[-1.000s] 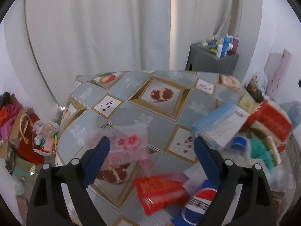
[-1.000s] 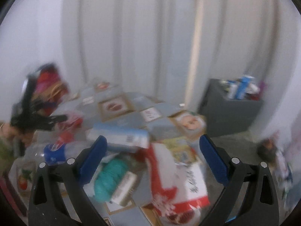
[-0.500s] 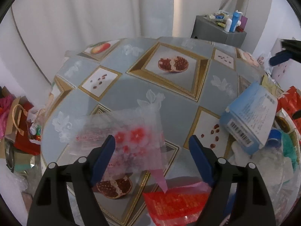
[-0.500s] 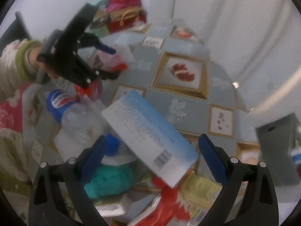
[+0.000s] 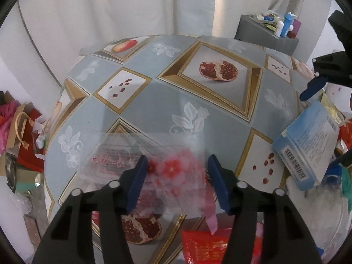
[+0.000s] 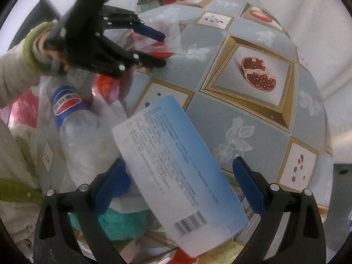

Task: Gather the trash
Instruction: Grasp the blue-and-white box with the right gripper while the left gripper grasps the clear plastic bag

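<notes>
The left claw [image 5: 176, 181] closes around a clear flowered wrapper [image 5: 154, 167] between its jaws (not yet pinched); the right claw [image 6: 179, 181] gapes over a blue box [image 6: 176, 171]. Nothing collected yet.

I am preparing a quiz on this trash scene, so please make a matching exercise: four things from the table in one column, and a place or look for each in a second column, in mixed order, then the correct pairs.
Things:
1. clear wrapper
2. light blue box
3. plastic bottle
4. grey cabinet

Descriptions:
A. carries a barcode near one end
B. has red flowers printed on it
C. stands beyond the table, small containers on top
D. wears a blue, red and white label

Pairs: 1-B, 2-A, 3-D, 4-C
</notes>
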